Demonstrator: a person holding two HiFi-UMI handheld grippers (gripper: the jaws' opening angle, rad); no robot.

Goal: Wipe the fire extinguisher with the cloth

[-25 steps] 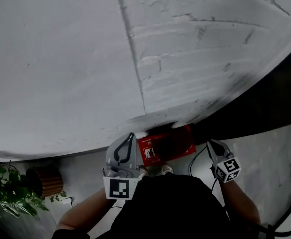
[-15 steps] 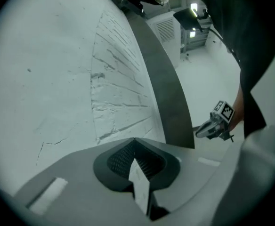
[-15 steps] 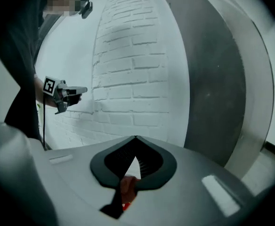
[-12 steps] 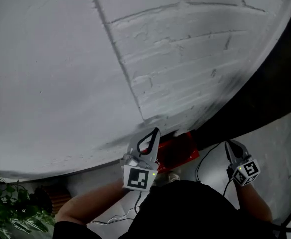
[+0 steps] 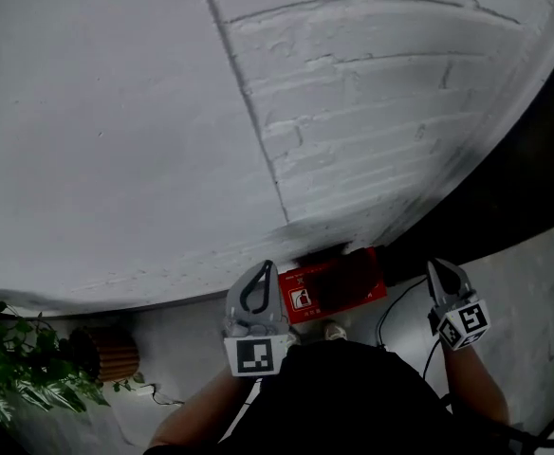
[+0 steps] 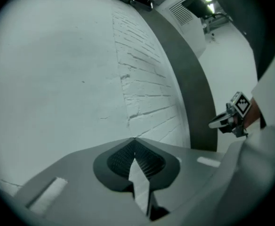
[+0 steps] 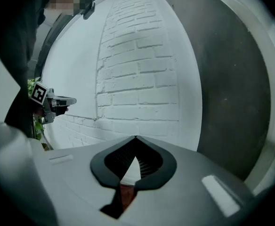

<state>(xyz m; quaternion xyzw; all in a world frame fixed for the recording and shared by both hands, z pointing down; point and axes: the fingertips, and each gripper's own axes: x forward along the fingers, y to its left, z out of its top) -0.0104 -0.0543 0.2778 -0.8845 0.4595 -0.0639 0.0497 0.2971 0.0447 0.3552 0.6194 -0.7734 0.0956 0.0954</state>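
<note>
Your left gripper (image 5: 262,273) is closed: its two jaws meet at the tips, and nothing is between them. Your right gripper (image 5: 441,273) is closed in the same way and holds nothing. Between the two grippers, a little farther, the red extinguisher box (image 5: 339,287) stands at the foot of the white brick wall (image 5: 372,112). Both grippers point toward this wall.

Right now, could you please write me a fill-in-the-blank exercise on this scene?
The jaws of the left gripper and the right gripper are ___, with nothing between them.
The box on the floor is ___.
The white wall behind it is built of ___.
The plant stands on the person's ___ side.
Missing words: shut; red; bricks; left.
</note>
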